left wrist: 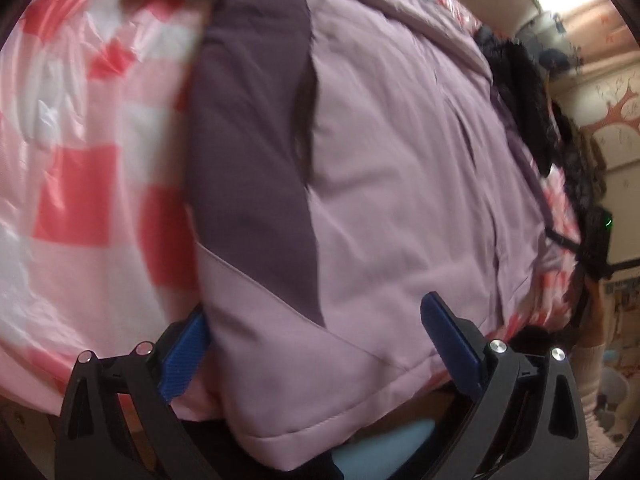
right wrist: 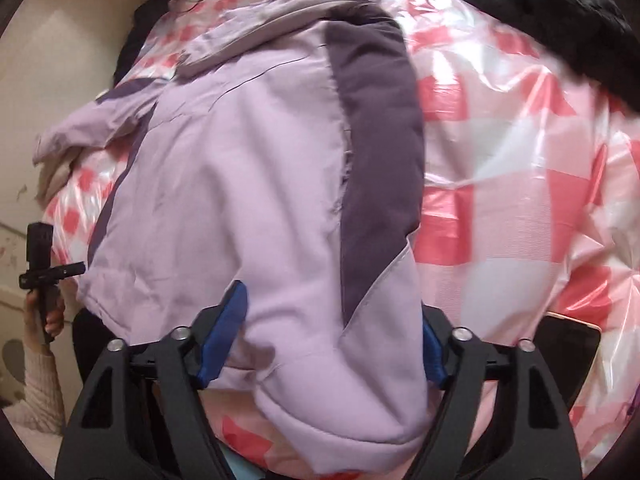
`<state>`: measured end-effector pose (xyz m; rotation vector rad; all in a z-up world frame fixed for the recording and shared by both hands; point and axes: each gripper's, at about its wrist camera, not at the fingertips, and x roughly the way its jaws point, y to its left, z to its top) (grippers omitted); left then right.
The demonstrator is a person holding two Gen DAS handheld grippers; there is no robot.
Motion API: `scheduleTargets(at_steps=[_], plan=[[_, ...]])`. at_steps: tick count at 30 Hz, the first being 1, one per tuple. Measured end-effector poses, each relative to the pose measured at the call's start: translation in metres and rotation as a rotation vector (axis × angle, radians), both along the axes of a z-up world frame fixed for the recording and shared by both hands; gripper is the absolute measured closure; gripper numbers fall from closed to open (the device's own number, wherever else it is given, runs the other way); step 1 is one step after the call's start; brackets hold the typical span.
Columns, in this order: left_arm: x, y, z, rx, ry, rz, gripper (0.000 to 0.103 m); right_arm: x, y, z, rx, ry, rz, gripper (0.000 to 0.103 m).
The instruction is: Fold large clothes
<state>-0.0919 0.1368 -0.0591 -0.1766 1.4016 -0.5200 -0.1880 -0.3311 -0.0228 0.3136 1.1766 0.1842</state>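
Jacket [left wrist: 400, 184], lilac with dark purple side panels, lies spread over the pink-and-white checked plastic sheet [left wrist: 80, 184] and fills the middle of both views. In the left wrist view its padded hem corner sits low centre between the blue pads, and the left gripper [left wrist: 316, 336] has its fingers spread wide around that fold, not pinching it. In the right wrist view the right gripper [right wrist: 332, 332] likewise straddles a hem corner, fingers wide apart with fabric bulging between them. The hood [right wrist: 280, 12] sits toward the top of that frame, and a sleeve [right wrist: 92, 124] trails off to the upper left. A black fuzzy garment [right wrist: 552, 8] lies upper right. A dark phone [right wrist: 568, 356] rests on the sheet at lower right, just beside the right gripper. Bare checked sheet stretches across the frame's right side.
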Motion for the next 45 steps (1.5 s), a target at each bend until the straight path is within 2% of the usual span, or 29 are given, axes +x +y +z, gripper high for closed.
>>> scheduleTargets(at_steps=[1, 2, 3, 5, 6, 7, 10, 11, 12, 14, 15, 16, 18, 19, 20, 21, 22, 23, 25, 27, 31, 33, 36, 38, 39, 41, 45], plan=[[-0.003, -0.004, 0.000, 0.010, -0.022, -0.006, 0.011, 0.000, 0.004, 0.003, 0.000, -0.005, -0.006, 0.074], [-0.005, -0.005, 0.002, -0.007, -0.035, 0.002, 0.029, -0.001, 0.004, 0.006, 0.012, -0.020, -0.025, 0.079], [-0.005, -0.003, 0.007, -0.012, -0.030, 0.006, 0.057, -0.004, 0.005, 0.011, 0.037, -0.043, -0.034, 0.082], [-0.001, 0.008, 0.020, -0.045, -0.048, 0.049, 0.081, -0.011, 0.005, 0.023, 0.102, -0.090, -0.045, 0.086], [0.001, 0.016, 0.032, -0.091, -0.062, 0.057, 0.084, -0.016, 0.004, 0.029, 0.140, -0.112, -0.049, 0.087], [0.001, 0.021, 0.044, -0.090, -0.091, 0.060, 0.085, -0.022, 0.003, 0.036, 0.187, -0.136, -0.052, 0.087], [-0.007, 0.031, 0.077, -0.034, -0.164, 0.016, 0.085, -0.046, 0.006, 0.058, 0.265, -0.170, -0.021, 0.088], [-0.010, 0.033, 0.080, -0.008, -0.162, -0.005, 0.084, -0.055, 0.012, 0.057, 0.233, -0.141, 0.008, 0.087], [-0.013, 0.035, 0.075, 0.038, -0.137, -0.039, 0.076, -0.058, 0.019, 0.051, 0.165, -0.094, 0.041, 0.085], [-0.014, 0.044, 0.060, 0.128, -0.098, -0.068, 0.066, -0.069, 0.030, 0.024, -0.005, 0.043, 0.067, 0.071], [-0.013, 0.054, 0.051, 0.175, -0.078, -0.053, 0.066, -0.072, 0.026, 0.016, -0.031, 0.072, 0.041, 0.071], [-0.011, 0.068, 0.050, 0.182, -0.066, -0.029, 0.065, -0.077, 0.020, 0.015, -0.034, 0.072, 0.006, 0.069], [-0.008, 0.094, 0.068, 0.117, -0.115, 0.042, 0.063, -0.087, 0.001, 0.035, 0.003, -0.006, -0.101, 0.067], [-0.005, 0.104, 0.083, 0.100, -0.175, 0.078, 0.055, -0.089, -0.004, 0.047, -0.007, -0.047, -0.139, 0.059], [-0.002, 0.116, 0.101, 0.074, -0.245, 0.116, 0.040, -0.087, -0.009, 0.066, -0.008, -0.121, -0.181, 0.048], [0.004, 0.131, 0.126, 0.029, -0.338, 0.172, 0.021, -0.082, -0.011, 0.080, 0.013, -0.182, -0.199, 0.043], [0.010, 0.144, 0.143, 0.006, -0.402, 0.225, 0.012, -0.073, -0.010, 0.093, 0.046, -0.244, -0.212, 0.037], [0.020, 0.155, 0.160, -0.004, -0.462, 0.295, 0.006, -0.059, -0.005, 0.105, 0.089, -0.308, -0.213, 0.035], [0.043, 0.178, 0.185, -0.056, -0.554, 0.427, 0.006, -0.025, 0.007, 0.112, 0.135, -0.386, -0.194, 0.029], [0.069, 0.190, 0.195, -0.075, -0.588, 0.514, 0.006, 0.017, 0.025, 0.108, 0.161, -0.443, -0.169, 0.028], [0.122, 0.207, 0.199, -0.083, -0.608, 0.673, 0.006, 0.098, 0.054, 0.058, 0.255, -0.409, -0.121, 0.028], [0.144, 0.211, 0.198, -0.071, -0.612, 0.736, 0.006, 0.122, 0.069, 0.036, 0.274, -0.393, -0.093, 0.028], [0.161, 0.218, 0.180, -0.083, -0.527, 0.818, 0.006, 0.130, 0.087, 0.004, 0.288, -0.401, -0.073, 0.028], [0.163, 0.223, 0.164, -0.145, -0.485, 0.894, 0.006, 0.127, 0.091, -0.016, 0.282, -0.344, -0.085, 0.028], [0.161, 0.227, 0.157, -0.172, -0.493, 0.939, 0.006, 0.130, 0.092, -0.022, 0.303, -0.310, -0.087, 0.028], [0.157, 0.227, 0.154, -0.136, -0.524, 1.001, 0.006, 0.129, 0.090, -0.022, 0.318, -0.319, -0.084, 0.028], [0.171, 0.225, 0.155, -0.103, -0.549, 1.048, 0.006, 0.127, 0.088, -0.025, 0.337, -0.316, -0.091, 0.028]])
